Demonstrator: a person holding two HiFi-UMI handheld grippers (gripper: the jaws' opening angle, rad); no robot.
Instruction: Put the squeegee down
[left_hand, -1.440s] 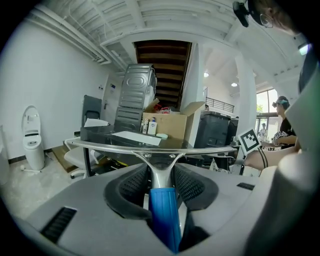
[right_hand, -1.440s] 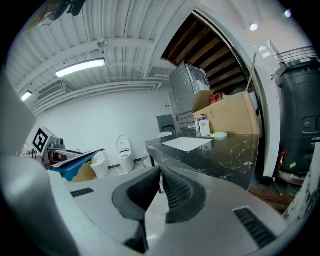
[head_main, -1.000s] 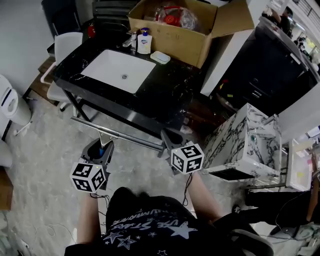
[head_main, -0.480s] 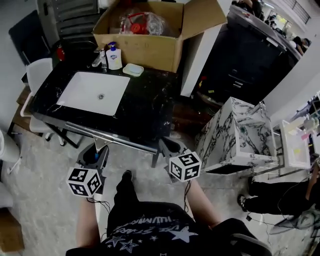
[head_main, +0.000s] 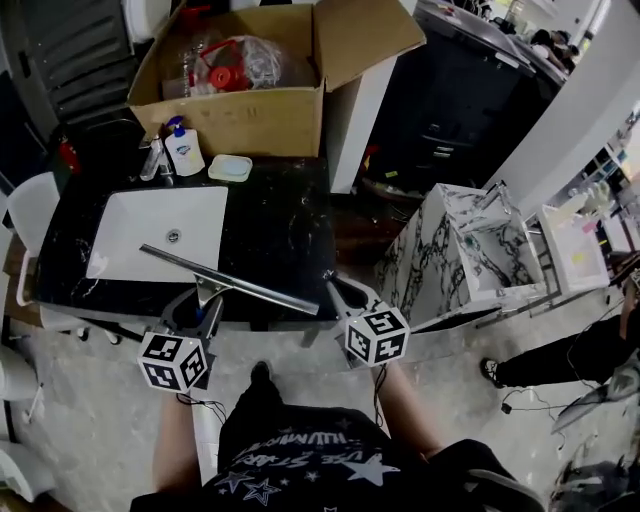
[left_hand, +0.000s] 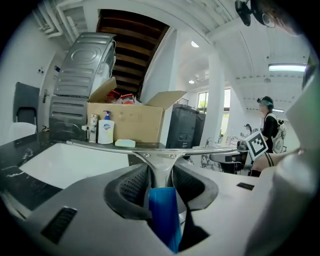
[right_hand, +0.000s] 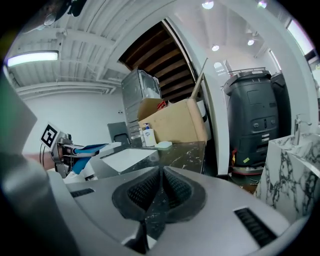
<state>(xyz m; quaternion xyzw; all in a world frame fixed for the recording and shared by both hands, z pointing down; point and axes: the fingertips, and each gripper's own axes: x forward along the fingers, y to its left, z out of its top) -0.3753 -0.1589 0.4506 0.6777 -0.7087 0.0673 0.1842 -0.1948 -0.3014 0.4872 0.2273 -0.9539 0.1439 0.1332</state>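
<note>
The head view has swung round: the cardboard box (head_main: 240, 120) now sits at the top left rather than top centre-right, and the black counter (head_main: 285, 225) with its white sink (head_main: 120, 240) has slid down to the middle left. The squeegee (head_main: 230, 280), earlier over the floor in front of the counter's edge, now has its blade above the countertop, crossing the sink's lower right corner. The left gripper (head_main: 203, 303) and right gripper (head_main: 337, 285) now reach the counter's near edge. The marble cabinet (head_main: 440, 260) has shifted from the right toward the centre, and a shoe (head_main: 260, 375) has come into view at bottom centre.
</note>
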